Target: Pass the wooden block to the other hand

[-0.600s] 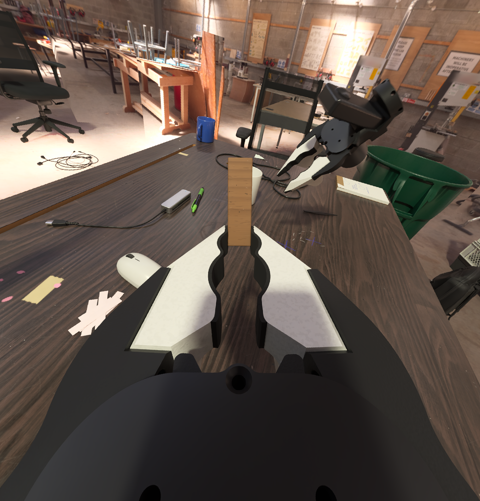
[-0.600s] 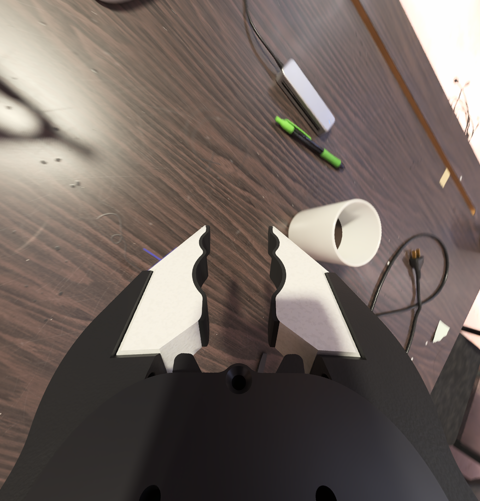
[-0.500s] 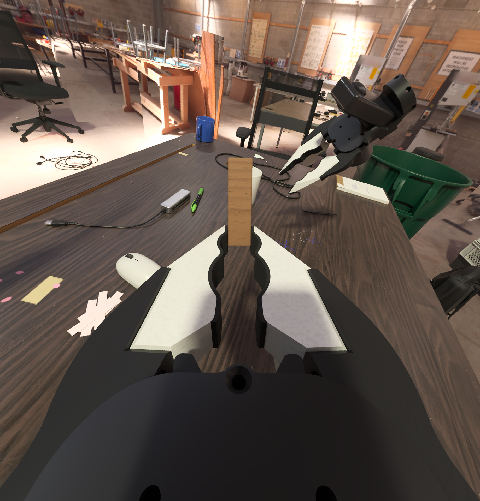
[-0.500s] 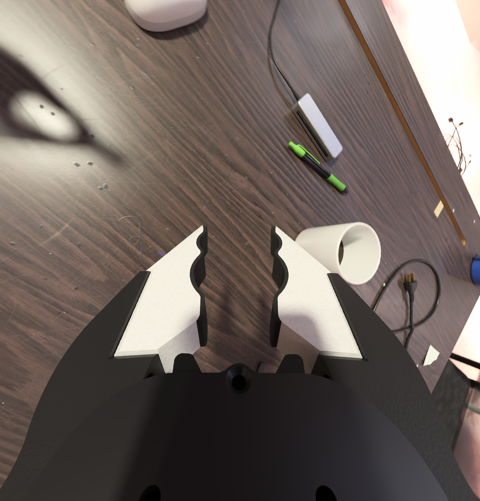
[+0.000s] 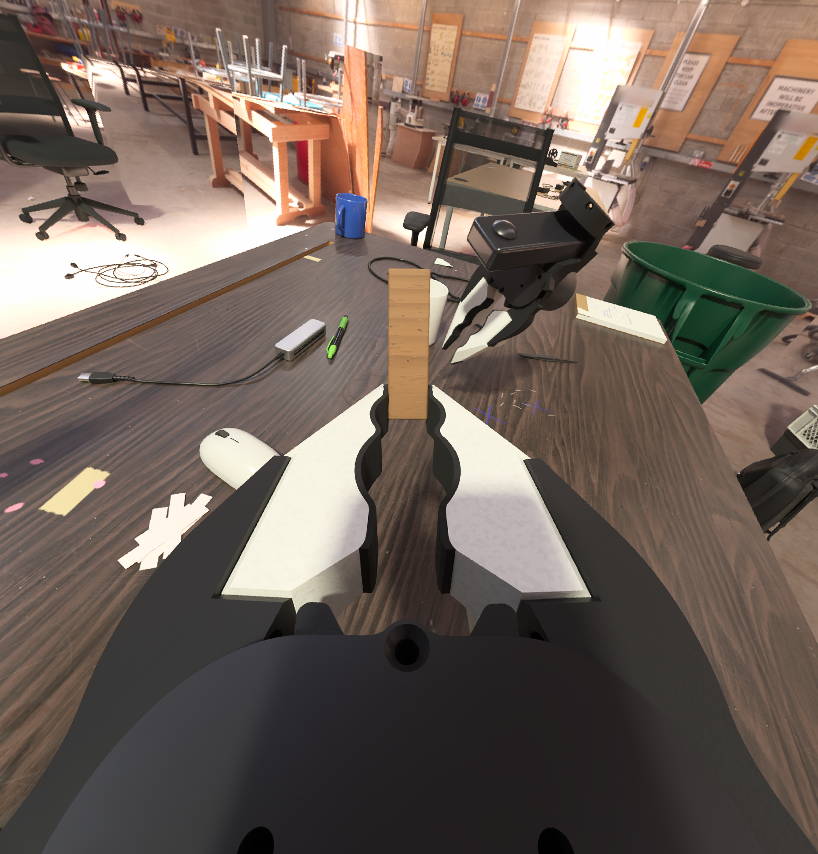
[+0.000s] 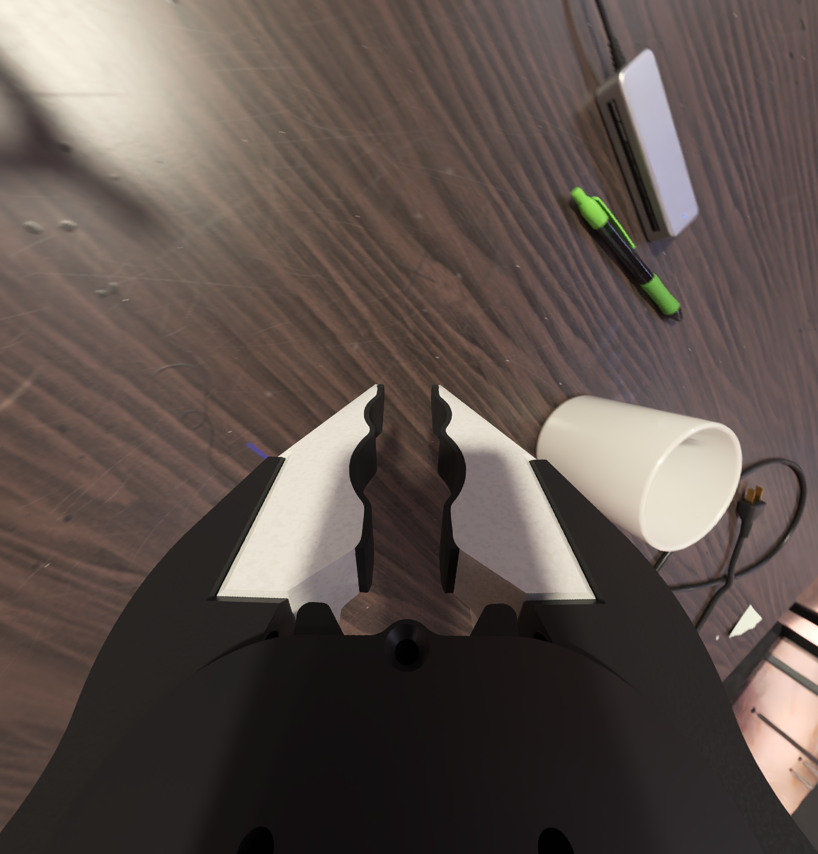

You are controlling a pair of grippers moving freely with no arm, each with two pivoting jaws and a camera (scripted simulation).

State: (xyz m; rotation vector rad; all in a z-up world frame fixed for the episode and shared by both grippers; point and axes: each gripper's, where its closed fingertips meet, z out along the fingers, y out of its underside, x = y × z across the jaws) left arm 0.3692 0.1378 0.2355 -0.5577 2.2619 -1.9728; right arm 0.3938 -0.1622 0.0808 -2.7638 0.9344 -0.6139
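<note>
Looking at tabletop: dark, grained wood, scratched, inside a workshop with benches.
Wooden block: tall pale-brown slab, upright, its lower end pinched in my left tongs.
Right tongs: spread, holding nothing, above the tabletop just right of the block.
Nearby: 1 white cup on its side, green marker, grey hub.

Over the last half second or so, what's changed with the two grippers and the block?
The right gripper has swung in and dropped lower, closer to the wooden block, and its jaws have narrowed though they remain open and empty. In its own view the white cup and green marker loom nearer. Unchanged: the left gripper keeps its jaws clamped on the block's lower end, the block upright.
</note>
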